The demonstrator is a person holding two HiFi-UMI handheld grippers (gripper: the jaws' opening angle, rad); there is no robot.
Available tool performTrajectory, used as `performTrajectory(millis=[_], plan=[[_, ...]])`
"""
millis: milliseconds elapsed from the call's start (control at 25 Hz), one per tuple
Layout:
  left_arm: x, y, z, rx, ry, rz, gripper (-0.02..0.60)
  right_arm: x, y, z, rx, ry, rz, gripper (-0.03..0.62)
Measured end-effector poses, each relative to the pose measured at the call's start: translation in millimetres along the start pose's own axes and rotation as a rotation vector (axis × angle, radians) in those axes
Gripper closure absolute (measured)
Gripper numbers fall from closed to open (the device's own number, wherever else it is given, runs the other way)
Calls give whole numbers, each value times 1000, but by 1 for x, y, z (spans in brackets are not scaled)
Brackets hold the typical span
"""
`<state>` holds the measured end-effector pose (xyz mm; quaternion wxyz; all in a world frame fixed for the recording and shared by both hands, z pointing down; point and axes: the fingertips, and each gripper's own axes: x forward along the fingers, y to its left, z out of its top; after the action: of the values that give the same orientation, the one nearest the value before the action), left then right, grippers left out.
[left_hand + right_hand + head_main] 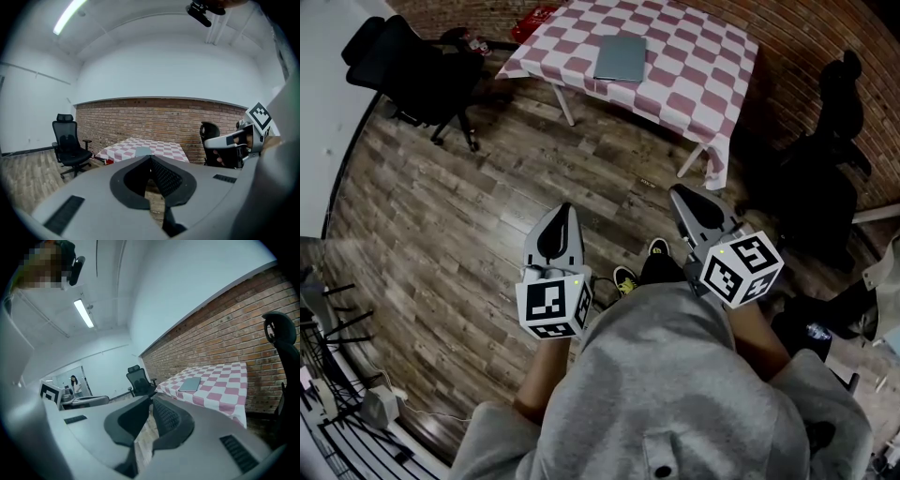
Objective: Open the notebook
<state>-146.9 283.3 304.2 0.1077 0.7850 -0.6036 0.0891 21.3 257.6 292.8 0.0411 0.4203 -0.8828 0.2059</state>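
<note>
A black office chair [408, 66] stands at the far left on the plank floor [469, 234]. The left gripper [563, 208] is held near, its jaws together and empty. The grey notebook [620, 58] lies closed on the far checkered table [694, 84], well apart from both grippers. The right gripper [677, 190] is likewise closed on nothing.

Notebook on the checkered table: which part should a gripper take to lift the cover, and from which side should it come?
The notebook lies closed and flat on the table, and it is thin, so only the cover's edge offers a pinch. Likely take the edge nearest in the head view, coming in low from the table's near side. Which edge is the spine cannot be told from here.
</note>
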Motion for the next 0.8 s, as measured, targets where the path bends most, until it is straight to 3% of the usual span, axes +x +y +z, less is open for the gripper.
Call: performTrajectory(millis=[800], plan=[[20,-2,-4,24,-6,-6,571,6,-23,-3,7,0,-18,549]])
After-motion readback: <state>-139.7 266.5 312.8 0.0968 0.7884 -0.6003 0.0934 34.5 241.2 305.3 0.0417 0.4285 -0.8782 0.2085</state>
